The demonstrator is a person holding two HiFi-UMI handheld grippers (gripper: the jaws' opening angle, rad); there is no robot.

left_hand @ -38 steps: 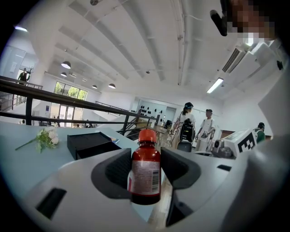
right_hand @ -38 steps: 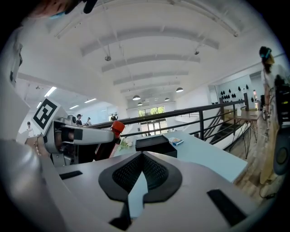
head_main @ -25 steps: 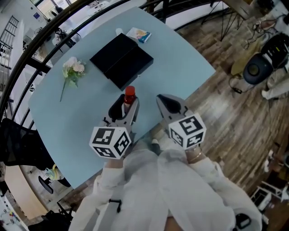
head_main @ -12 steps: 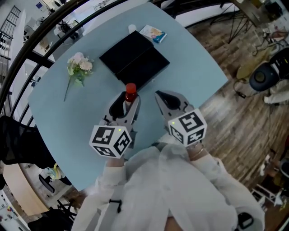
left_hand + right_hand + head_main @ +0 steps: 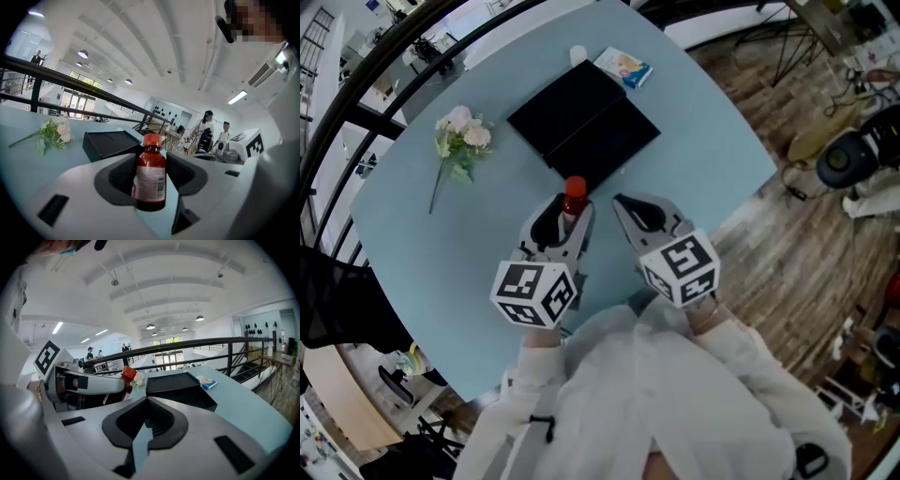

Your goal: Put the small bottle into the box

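Note:
A small red bottle (image 5: 573, 197) with a red cap and white label stands upright between the jaws of my left gripper (image 5: 562, 210), which is shut on it just short of the black box's near corner. The open black box (image 5: 584, 122) lies on the light blue table (image 5: 441, 244). In the left gripper view the bottle (image 5: 150, 174) fills the gap of the gripper (image 5: 151, 161), with the box (image 5: 110, 143) behind it. My right gripper (image 5: 630, 204) hangs shut and empty to the right of the bottle; its own view shows the box (image 5: 176, 385) ahead and the bottle's cap (image 5: 128, 373) at left.
A sprig of pale flowers (image 5: 457, 141) lies left of the box. Beyond the box's far end are a small printed packet (image 5: 624, 67) and a white round object (image 5: 577, 56). The table's right edge drops to a wooden floor (image 5: 787, 234). A black railing runs behind.
Both grippers have moved forward together, so the held bottle now sits closer to the box's near corner. The grip on the bottle is unchanged.

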